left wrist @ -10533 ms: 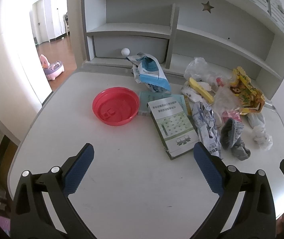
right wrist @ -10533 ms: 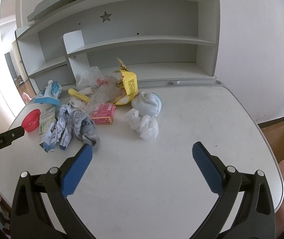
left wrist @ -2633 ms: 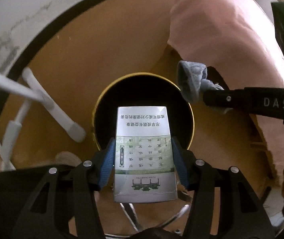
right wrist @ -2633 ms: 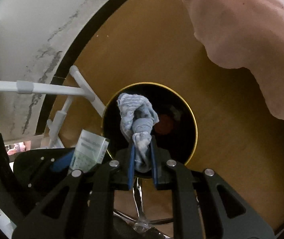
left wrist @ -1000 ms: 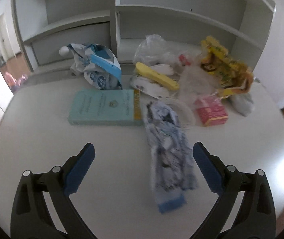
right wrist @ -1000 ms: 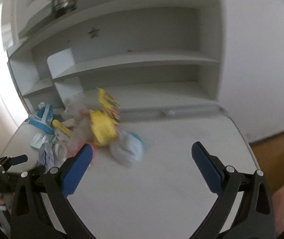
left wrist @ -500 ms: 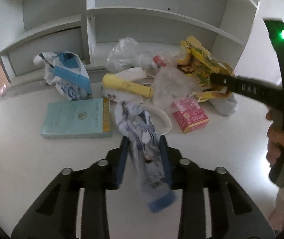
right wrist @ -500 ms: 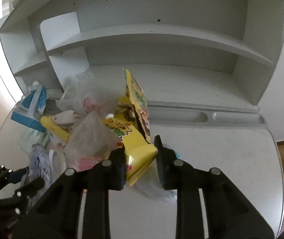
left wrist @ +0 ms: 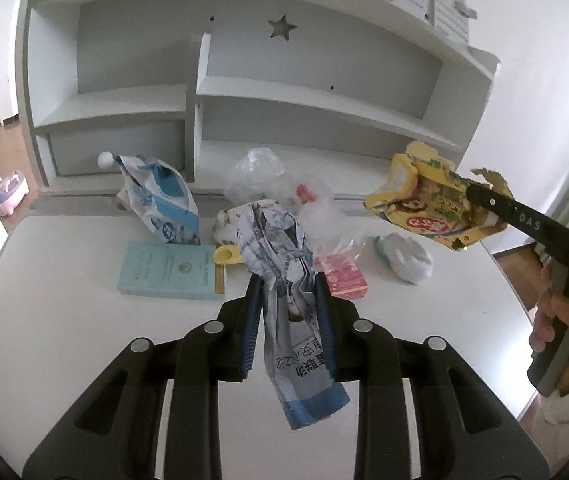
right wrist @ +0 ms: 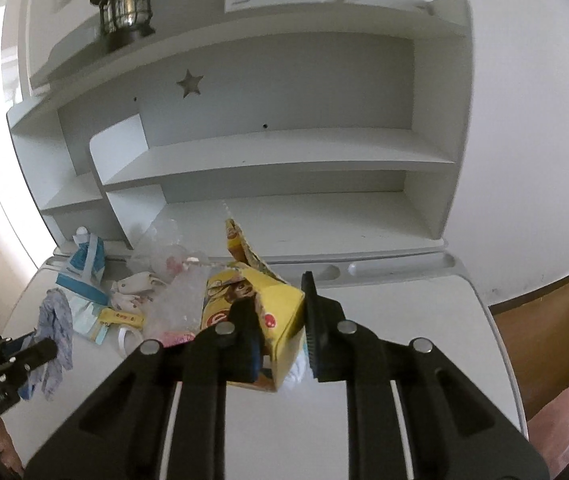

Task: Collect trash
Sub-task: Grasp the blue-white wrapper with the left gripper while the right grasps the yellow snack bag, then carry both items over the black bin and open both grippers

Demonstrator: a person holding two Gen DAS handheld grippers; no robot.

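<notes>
My left gripper [left wrist: 286,284] is shut on a crumpled grey-blue printed wrapper [left wrist: 284,280] and holds it above the white desk [left wrist: 64,320]. It also shows in the right wrist view [right wrist: 56,328]. My right gripper [right wrist: 278,308] is shut on a torn yellow snack bag [right wrist: 252,304] lifted off the desk; the bag also shows in the left wrist view [left wrist: 432,204]. More trash lies on the desk: a blue-white pouch [left wrist: 160,196], clear plastic bags [left wrist: 260,172], a pink packet [left wrist: 344,276], a white wad [left wrist: 404,256].
A pale teal booklet [left wrist: 168,272] lies flat at the left of the pile. Grey shelving [left wrist: 324,96] rises behind the desk, with a lantern [right wrist: 124,4] on top. A pink toy [left wrist: 2,186] stands on the wooden floor at far left.
Both grippers have lifted their loads off the desk: the left raised the printed wrapper, the right raised the yellow snack bag. Both views have tilted up toward the shelves.
</notes>
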